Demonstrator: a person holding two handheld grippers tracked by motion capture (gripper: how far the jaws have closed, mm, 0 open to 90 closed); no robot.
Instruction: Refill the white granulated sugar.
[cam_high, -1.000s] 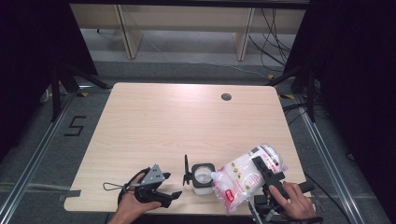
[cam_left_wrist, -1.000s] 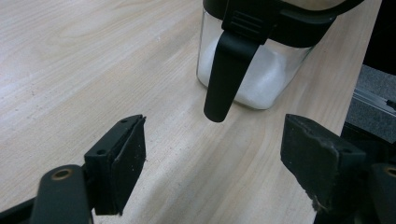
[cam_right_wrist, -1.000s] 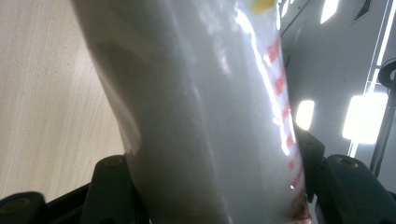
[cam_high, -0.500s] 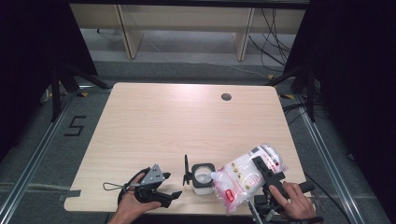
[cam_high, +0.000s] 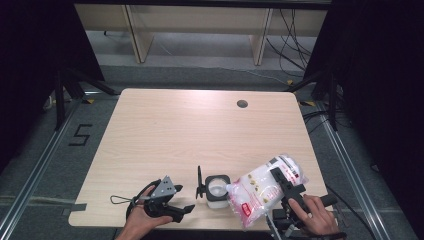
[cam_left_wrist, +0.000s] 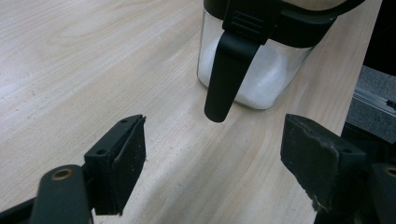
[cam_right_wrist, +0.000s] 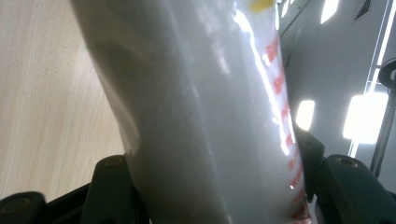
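Note:
A clear square jar (cam_high: 217, 191) with a black rim and white powder inside stands near the table's front edge; its black lid (cam_high: 199, 182) is flipped up on its left. In the left gripper view the jar (cam_left_wrist: 254, 74) sits just beyond the jaws. My left gripper (cam_high: 184, 210) lies low to the left of the jar, open and empty (cam_left_wrist: 212, 168). My right gripper (cam_high: 282, 182) is shut on a plastic bag of white powder with red print (cam_high: 260, 192), tilted with one corner over the jar's mouth. The bag (cam_right_wrist: 205, 112) fills the space between the right jaws.
The light wooden table (cam_high: 200, 135) has a round cable hole (cam_high: 242, 104) at the back right. Metal rails run along the floor on both sides, and shelving legs and cables stand behind the table.

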